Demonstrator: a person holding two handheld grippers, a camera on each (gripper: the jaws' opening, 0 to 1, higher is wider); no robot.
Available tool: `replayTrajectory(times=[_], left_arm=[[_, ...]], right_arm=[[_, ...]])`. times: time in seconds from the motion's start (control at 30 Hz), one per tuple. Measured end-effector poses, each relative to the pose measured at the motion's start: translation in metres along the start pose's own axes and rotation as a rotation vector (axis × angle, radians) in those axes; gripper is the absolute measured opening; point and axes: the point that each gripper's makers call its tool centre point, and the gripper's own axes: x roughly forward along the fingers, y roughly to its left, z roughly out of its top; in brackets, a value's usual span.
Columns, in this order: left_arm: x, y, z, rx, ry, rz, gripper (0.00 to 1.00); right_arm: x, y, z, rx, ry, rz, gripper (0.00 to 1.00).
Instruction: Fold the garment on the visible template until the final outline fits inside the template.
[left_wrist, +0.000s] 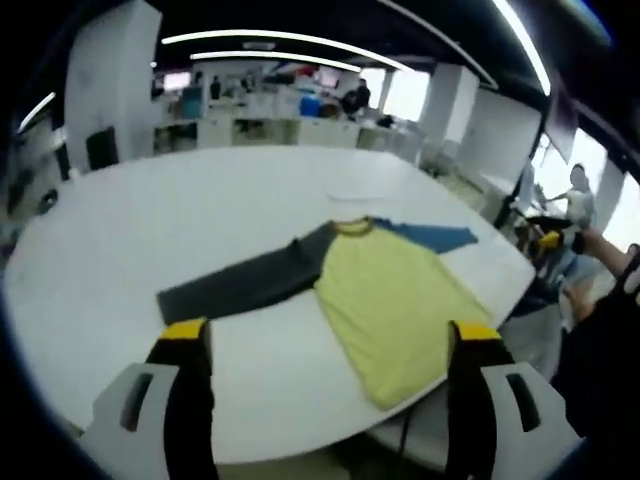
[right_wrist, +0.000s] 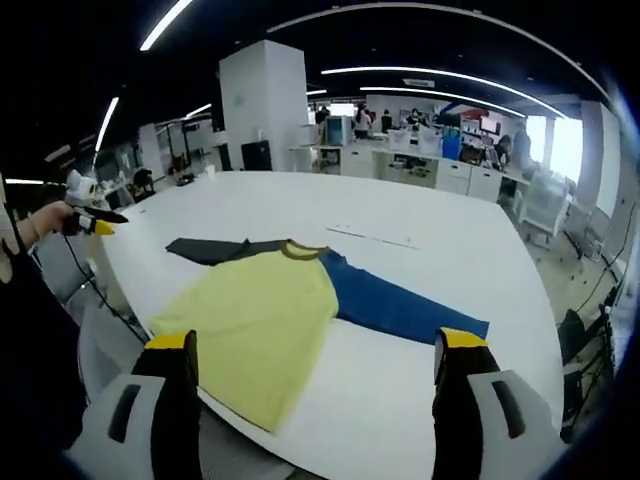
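Left tool (left_wrist: 330, 335) hangs above the near edge of the white worktop (left_wrist: 150, 210) with its two yellow-tipped black jaws wide apart and nothing between them. In the left gripper view the garment (left_wrist: 390, 300) lies flat on the worktop ahead of the jaws: a long-sleeved shirt with a pale yellow body, a dark grey sleeve (left_wrist: 240, 285) stretched out toward the left jaw, and a blue sleeve (left_wrist: 430, 237) reaching away on the far side. The yellow hem reaches the worktop's edge near the right jaw. At the right border of this view a person's hand holds the other tool (left_wrist: 548, 240), out beyond the worktop's rim; whether that one is apart or together cannot be told from here.

Right tool (right_wrist: 315, 345), in the right gripper view, also stands with its jaws spread wide and empty, raised above the worktop (right_wrist: 430, 220) edge. The same shirt (right_wrist: 255, 320) lies between and beyond the jaws, yellow body nearest, the blue sleeve (right_wrist: 400, 305) running out toward the right jaw and the grey sleeve (right_wrist: 215, 250) lying on the far left. A faint thin line (right_wrist: 370, 237) marks the worktop beyond the collar. At the left border a hand holds the left tool (right_wrist: 95, 222), off the worktop's side.

Behind the worktop spreads an open office with desks, a white pillar (right_wrist: 262, 105) and long ceiling lights.
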Motion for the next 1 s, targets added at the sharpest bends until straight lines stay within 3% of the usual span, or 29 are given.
replayTrajectory(times=[0.1, 0.37, 0.63, 1.0], left_arm=[[-0.003, 0.006, 0.001, -0.005, -0.011, 0.011, 0.99], [-0.011, 0.025, -0.004, -0.025, -0.013, 0.037, 0.99], [-0.021, 0.028, -0.008, -0.016, 0.006, 0.032, 0.99], [-0.015, 0.017, -0.001, -0.003, 0.0, 0.015, 0.99]], right_arm=[[-0.005, -0.005, 0.0, 0.014, -0.006, -0.009, 1.0], [-0.015, -0.003, 0.002, 0.03, -0.015, -0.016, 1.0], [-0.032, -0.012, -0.003, 0.064, -0.03, -0.033, 1.0], [-0.028, -0.012, -0.004, 0.067, -0.02, -0.032, 1.0]])
